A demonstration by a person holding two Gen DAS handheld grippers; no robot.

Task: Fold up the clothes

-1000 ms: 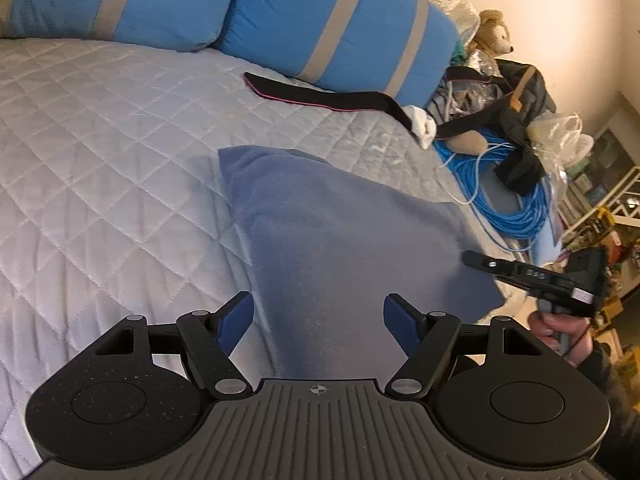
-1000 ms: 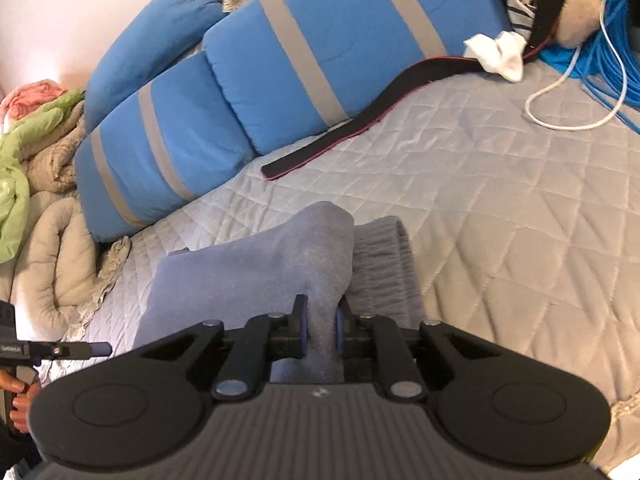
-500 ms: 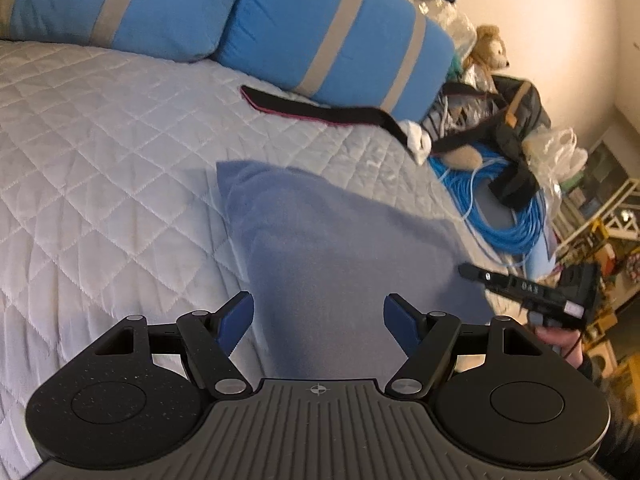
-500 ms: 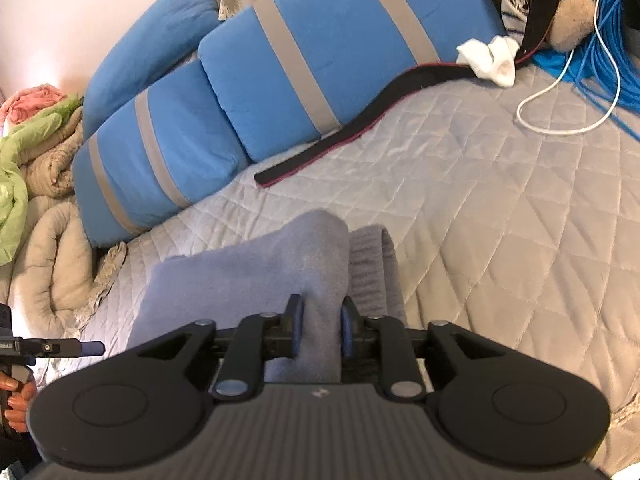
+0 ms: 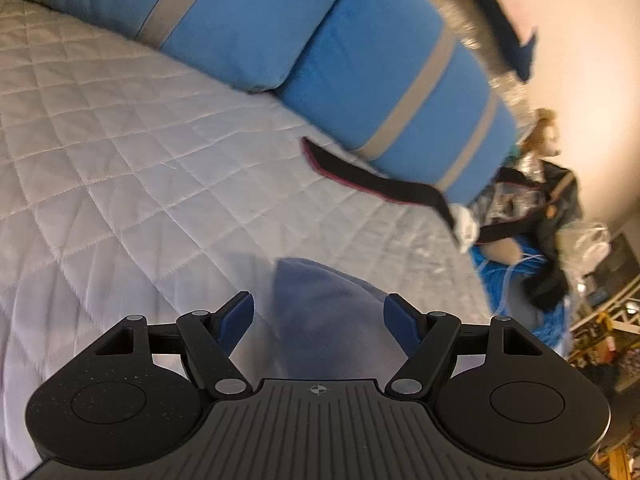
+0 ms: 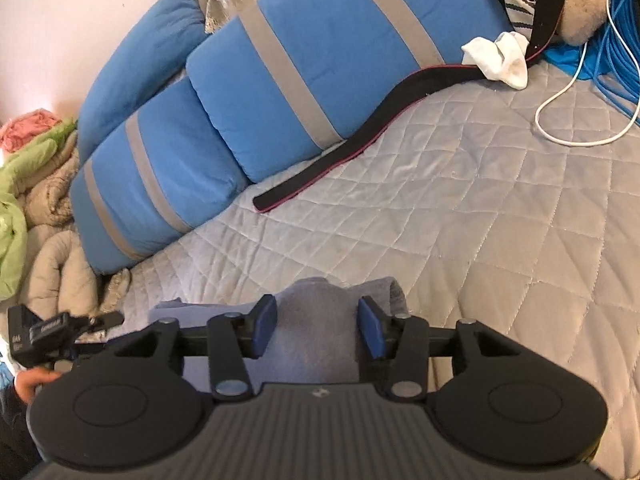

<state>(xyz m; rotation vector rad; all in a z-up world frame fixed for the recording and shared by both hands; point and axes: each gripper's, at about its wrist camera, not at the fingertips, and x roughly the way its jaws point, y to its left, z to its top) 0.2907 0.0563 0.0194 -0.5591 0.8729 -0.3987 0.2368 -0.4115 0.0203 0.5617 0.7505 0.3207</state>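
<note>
A pale grey quilt (image 6: 480, 208) stitched in diamonds covers the bed. Bright blue pillows (image 6: 320, 72) crossed by grey-tan stripes fill the upper part of both views. A black strap (image 6: 360, 136) edged in magenta lies below them. The folded garment (image 6: 316, 320) at bottom centre is dusty lavender-blue. Upper right: a white sock (image 6: 496, 60), blue cable (image 6: 616, 40). Far left: lime green fabric (image 6: 16, 200) and beige blankets (image 6: 60, 276).

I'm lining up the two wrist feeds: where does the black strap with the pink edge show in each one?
Left wrist: the black strap lies right of centre in the upper half, on the quilt below the striped blue pillow.
Right wrist: the black strap runs diagonally through the upper middle, along the foot of the same pillow.
Shared landmark: the white sock at the strap's far end.
</note>
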